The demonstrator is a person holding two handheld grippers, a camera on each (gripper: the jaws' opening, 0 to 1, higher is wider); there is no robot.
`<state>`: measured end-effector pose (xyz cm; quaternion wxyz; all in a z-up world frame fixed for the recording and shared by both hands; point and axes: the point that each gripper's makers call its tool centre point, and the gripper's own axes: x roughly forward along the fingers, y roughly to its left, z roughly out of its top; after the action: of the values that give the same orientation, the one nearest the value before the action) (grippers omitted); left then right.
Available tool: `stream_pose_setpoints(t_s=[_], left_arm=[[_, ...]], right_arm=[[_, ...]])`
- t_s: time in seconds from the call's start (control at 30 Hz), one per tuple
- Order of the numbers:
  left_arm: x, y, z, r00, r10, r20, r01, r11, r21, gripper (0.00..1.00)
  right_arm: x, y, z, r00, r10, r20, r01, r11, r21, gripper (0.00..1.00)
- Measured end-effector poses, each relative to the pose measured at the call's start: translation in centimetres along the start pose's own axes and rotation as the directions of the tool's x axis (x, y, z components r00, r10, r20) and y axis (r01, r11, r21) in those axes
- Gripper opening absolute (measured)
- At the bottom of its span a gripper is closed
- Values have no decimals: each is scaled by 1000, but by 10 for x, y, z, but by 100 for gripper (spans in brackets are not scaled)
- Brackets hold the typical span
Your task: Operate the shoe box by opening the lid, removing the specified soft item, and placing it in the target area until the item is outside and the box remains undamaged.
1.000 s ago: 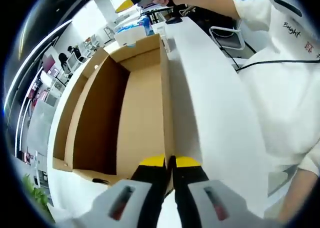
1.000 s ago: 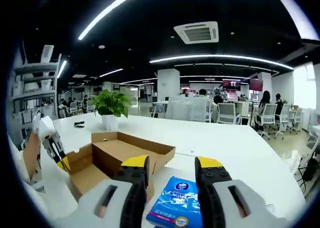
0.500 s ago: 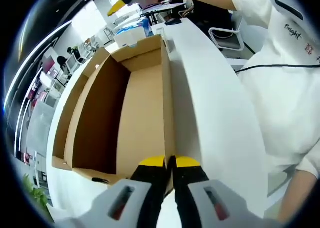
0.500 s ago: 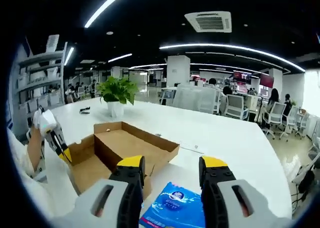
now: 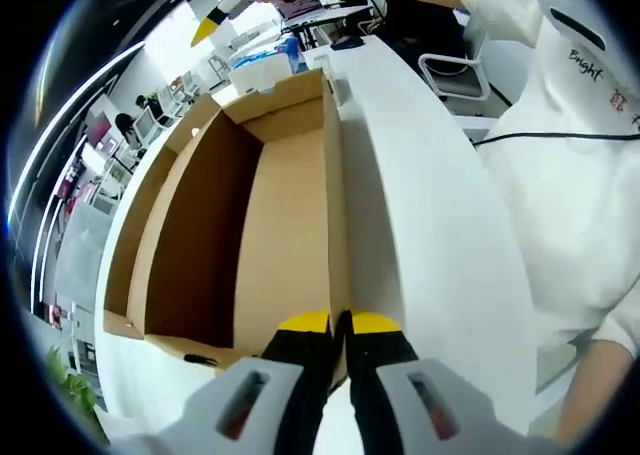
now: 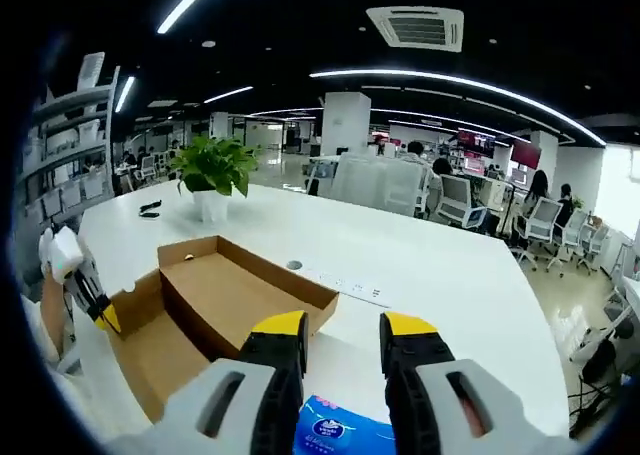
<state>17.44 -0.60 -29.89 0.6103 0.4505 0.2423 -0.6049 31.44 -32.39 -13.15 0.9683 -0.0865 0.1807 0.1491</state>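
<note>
Left gripper [image 5: 340, 322] — jaws pinched on the open shoe box's [image 5: 250, 205] wall edge. Right gripper [image 6: 342, 327] — jaws parted, gripping nothing; blue tissue pack [image 6: 340, 430] lies on the white table [image 6: 440, 285] beside the box.

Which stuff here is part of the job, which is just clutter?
Job: shoe box, open; blue tissue pack on the white table; left tongs shut on the box wall; right tongs open.

Clutter: potted plant, office chairs.

An open-plan office. Rows of office chairs [image 6: 455, 200] stand far off under ceiling strip lights [image 6: 450, 80]. A potted plant [image 6: 212, 170] sits on the white tabletop [image 6: 440, 285].
</note>
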Motion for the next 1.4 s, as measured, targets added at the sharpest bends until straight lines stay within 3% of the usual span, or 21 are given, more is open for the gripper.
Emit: stream_pose_setpoints(t_s=[0.07, 0.1, 0.17, 0.27, 0.43, 0.5, 0.57, 0.7, 0.8, 0.93, 1.3, 1.4], left_arm=[[0, 0, 0, 1000, 1, 2, -1, 1000, 6, 3], [0, 0, 0, 1000, 1, -2, -1, 1000, 0, 3], [0, 0, 0, 1000, -1, -4, 1, 1000, -5, 3], [0, -1, 0, 1000, -6, -5, 6, 1000, -20, 3], [0, -1, 0, 1000, -14, -11, 14, 1000, -27, 2], [0, -3, 0, 999, -26, -20, 26, 999, -39, 1], [1, -4, 0, 999, -33, -24, 32, 999, -32, 1], [1, -1, -1, 999, -41, -19, 41, 999, -33, 2], [1, 0, -1, 999, -42, -16, 42, 998, -48, 2], [1, -1, -1, 999, -37, -20, 37, 999, -37, 2], [0, 1, -1, 999, -32, -11, 31, 999, -23, 2], [0, 1, -1, 999, -31, -10, 31, 999, -24, 2]], right_arm=[[4, 2, 7, 1000, -6, -1, 6, 999, 31, 35], [8, 7, 11, 1000, 16, -8, -15, 996, 92, 40], [12, 10, 18, 999, 41, -16, -39, 990, 132, 46], [16, 5, 30, 1000, 1, -27, 2, 992, 123, 36], [24, 1, 42, 999, -36, -24, 39, 991, 125, 37], [28, -2, 48, 999, -51, -16, 53, 984, 169, 38], [34, 1, 44, 997, -30, -67, 39, 989, 140, 40], [41, -4, 43, 991, -60, -123, 72, 992, 100, 42], [44, 6, 39, 987, 4, -163, 26, 983, 181, 43], [53, 1, 38, 984, 13, -178, 33, 967, 252, 40], [69, 6, 47, 976, -8, -217, 57, 974, 218, 44], [73, 12, 47, 968, -15, -250, 58, 985, 165, 44]])
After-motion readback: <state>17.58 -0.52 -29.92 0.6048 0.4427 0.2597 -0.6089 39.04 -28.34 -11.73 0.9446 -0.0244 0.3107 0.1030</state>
